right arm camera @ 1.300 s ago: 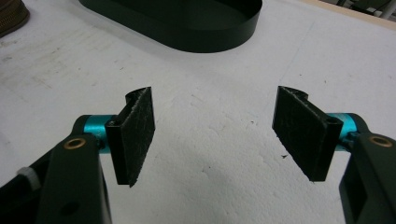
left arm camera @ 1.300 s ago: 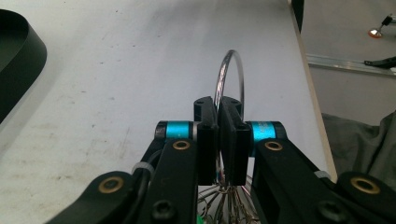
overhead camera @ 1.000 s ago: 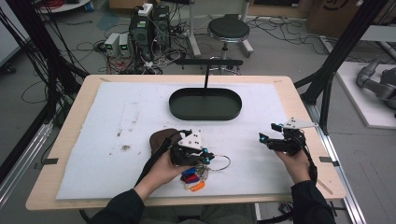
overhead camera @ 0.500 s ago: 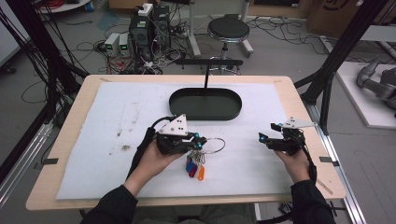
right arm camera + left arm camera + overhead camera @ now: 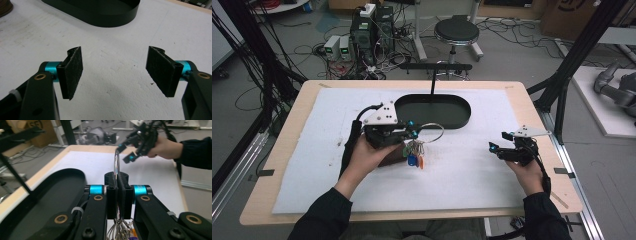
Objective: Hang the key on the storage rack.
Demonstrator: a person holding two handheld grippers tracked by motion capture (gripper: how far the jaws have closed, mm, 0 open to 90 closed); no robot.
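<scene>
Aloft – key ring pinched between left tongs, keys dangling.

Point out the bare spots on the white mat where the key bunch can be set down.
Bare mat lies between the left tongs and the right tongs, below the black oval tray. The left stretch of the white foam mat, out to the wooden table edge, is also free. It is crowded right around the left tongs, where the metal key ring with coloured tags hangs beside the tray.

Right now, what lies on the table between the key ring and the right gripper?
Nothing: in the high view, bare white mat runs from the key ring to the right gripper.
</scene>
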